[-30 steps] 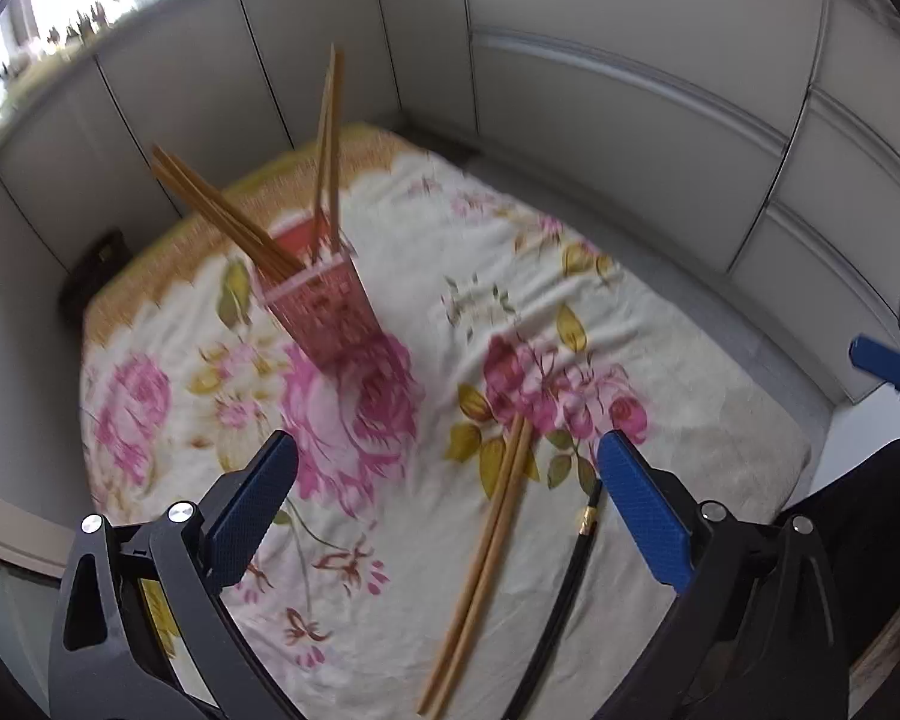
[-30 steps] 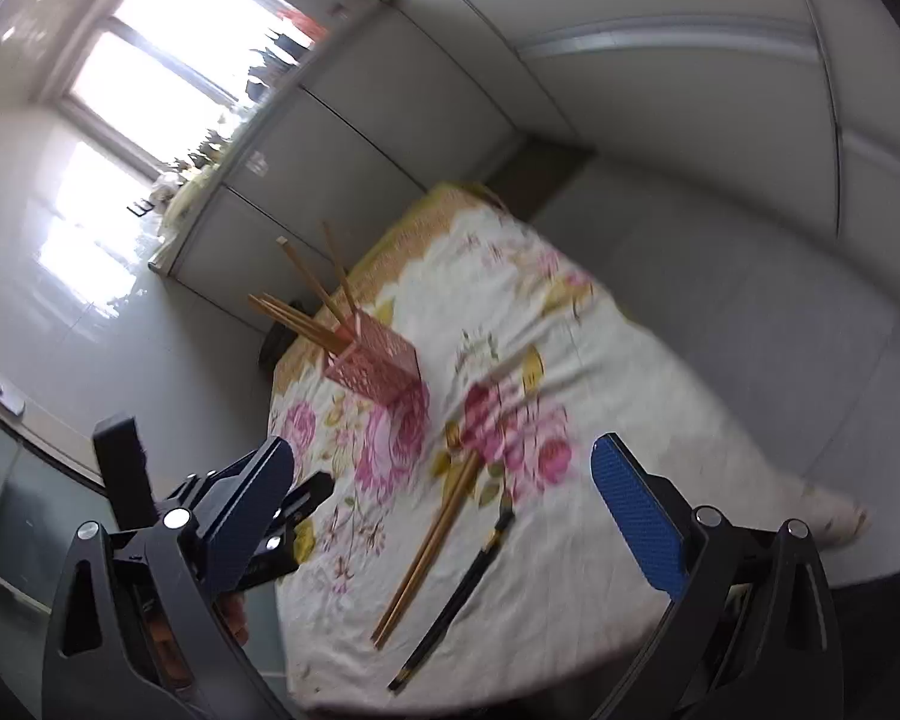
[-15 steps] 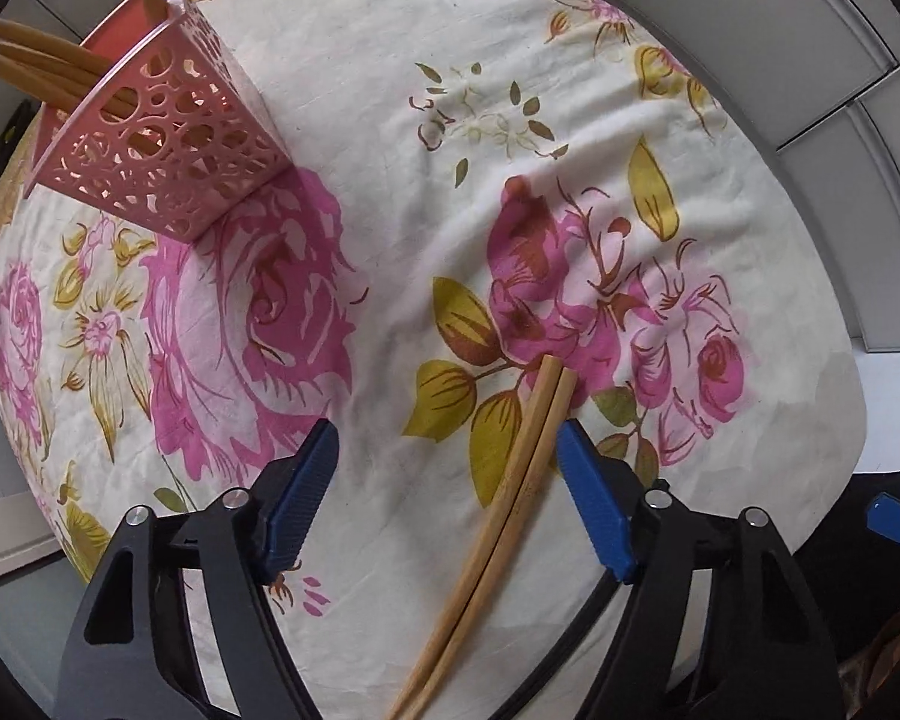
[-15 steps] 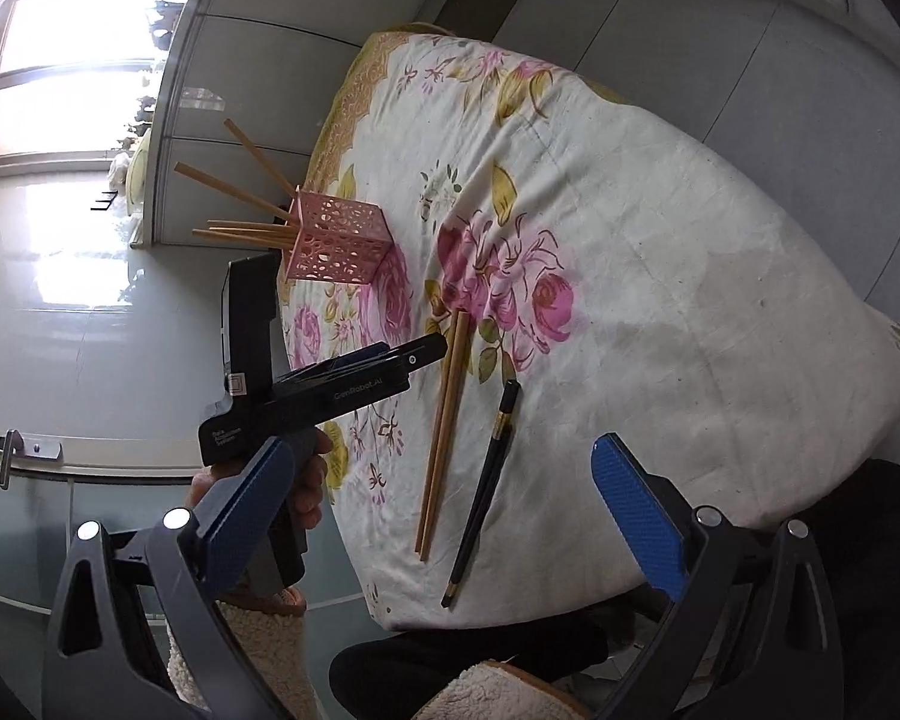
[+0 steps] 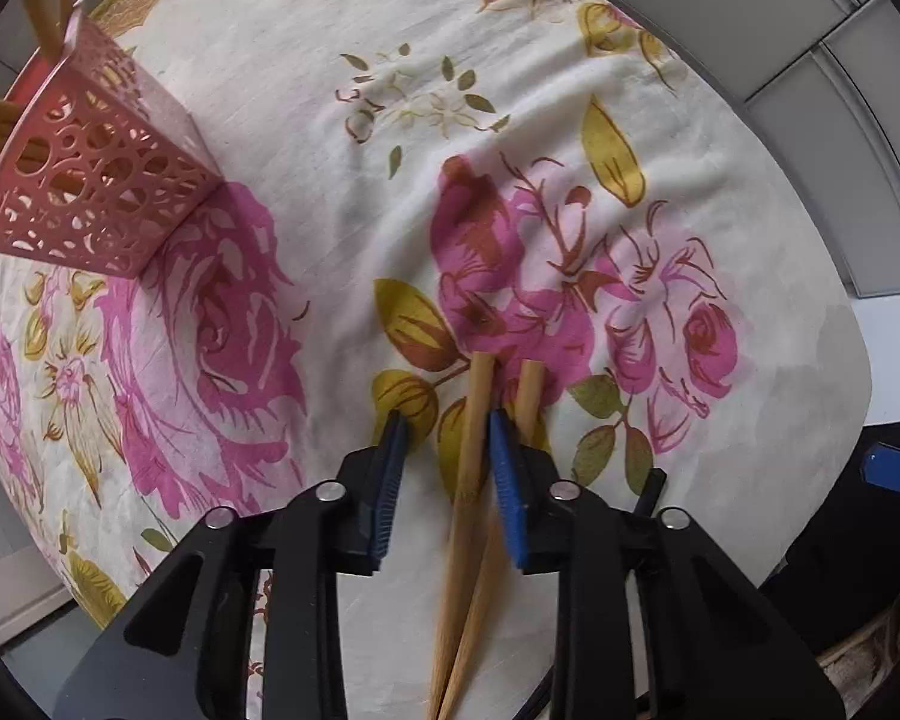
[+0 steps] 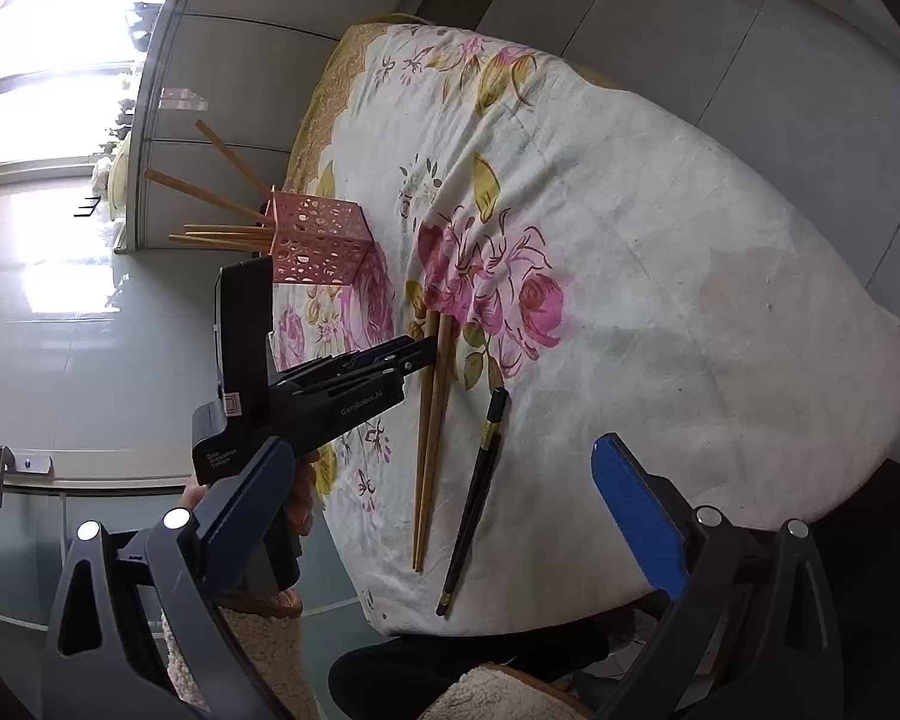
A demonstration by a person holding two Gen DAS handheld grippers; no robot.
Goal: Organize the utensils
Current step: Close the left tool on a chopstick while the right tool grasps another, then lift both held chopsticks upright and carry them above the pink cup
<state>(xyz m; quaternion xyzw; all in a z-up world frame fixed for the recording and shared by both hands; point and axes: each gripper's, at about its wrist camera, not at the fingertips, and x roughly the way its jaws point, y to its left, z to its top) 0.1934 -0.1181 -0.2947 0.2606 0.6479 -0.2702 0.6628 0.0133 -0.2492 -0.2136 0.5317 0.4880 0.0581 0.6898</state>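
Note:
Two wooden chopsticks (image 5: 474,420) (image 6: 429,432) lie side by side on the floral tablecloth (image 5: 330,60). My left gripper (image 5: 447,450) (image 6: 414,354) points straight down over their far ends with its jaws closing. One chopstick stands between the pads, against the right pad and apart from the left; the other chopstick (image 5: 531,390) lies just outside the right pad. A black chopstick (image 6: 480,474) (image 5: 648,486) lies to their right. The pink perforated holder (image 5: 96,192) (image 6: 318,240) holds several wooden chopsticks. My right gripper (image 6: 444,450) hovers wide open by the near table edge, holding nothing.
The cloth-covered table (image 6: 660,240) stands among grey cabinet panels, with a bright window (image 6: 48,60) at the left in the right wrist view. A person's hand (image 6: 300,498) holds the left gripper. Dark-clothed legs and fluffy cuffs (image 6: 258,630) sit at the table's near edge.
My left gripper came down onto the wooden chopsticks and its jaws narrowed from wide open to around one chopstick. The right gripper dropped lower and tilted, now looking at the table from its near edge.

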